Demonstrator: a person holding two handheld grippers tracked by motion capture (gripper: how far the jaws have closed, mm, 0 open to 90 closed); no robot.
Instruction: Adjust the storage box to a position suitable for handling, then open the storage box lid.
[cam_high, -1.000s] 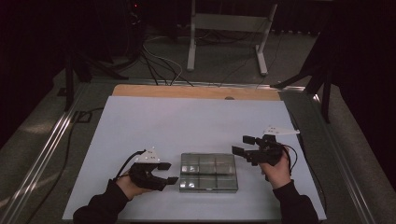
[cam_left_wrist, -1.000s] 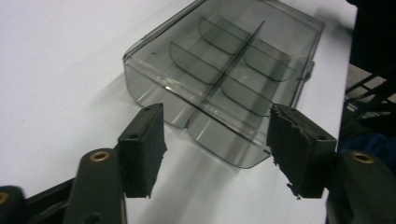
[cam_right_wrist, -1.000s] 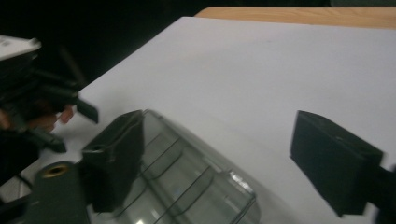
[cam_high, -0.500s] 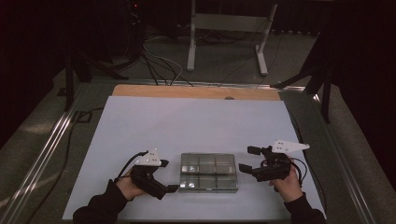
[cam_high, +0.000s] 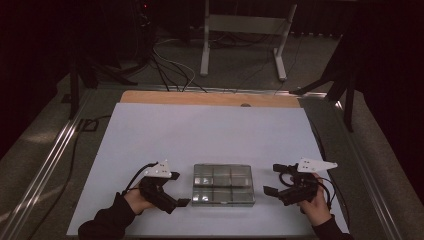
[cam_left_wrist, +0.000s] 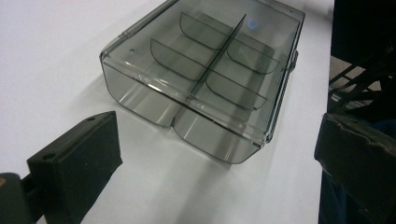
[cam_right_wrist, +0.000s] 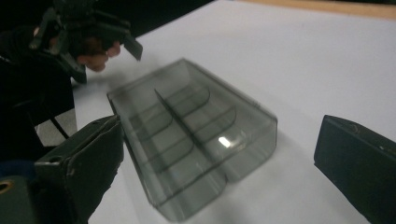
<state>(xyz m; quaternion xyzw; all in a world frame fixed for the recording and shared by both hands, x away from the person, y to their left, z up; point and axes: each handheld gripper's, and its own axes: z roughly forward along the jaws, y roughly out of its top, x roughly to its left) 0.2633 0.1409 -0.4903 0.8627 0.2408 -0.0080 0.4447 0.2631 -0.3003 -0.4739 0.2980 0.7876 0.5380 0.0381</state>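
A clear grey box (cam_high: 223, 185) with several small compartments lies shut on the white table sheet (cam_high: 210, 135), near the front edge. My left gripper (cam_high: 180, 189) sits just left of it, open, its jaws having just spread apart with nothing between them. The left gripper view has the box (cam_left_wrist: 201, 79) a short way ahead of the open left gripper (cam_left_wrist: 217, 140). My right gripper (cam_high: 271, 179) is just right of the box, open and empty, its jaws also just widened. In the right gripper view the box (cam_right_wrist: 191, 140) lies ahead of the right gripper (cam_right_wrist: 222, 144), with the left gripper (cam_right_wrist: 88, 32) beyond.
A wooden strip (cam_high: 210, 98) runs along the table's far edge. Metal rails (cam_high: 55, 155) flank the sheet on both sides. Cables (cam_high: 170, 65) and a stand's legs (cam_high: 240, 45) lie on the floor beyond the table.
My right hand has come down and nearer the front edge, level with the box's right end. My left hand has stayed put, and its jaws stand wider.
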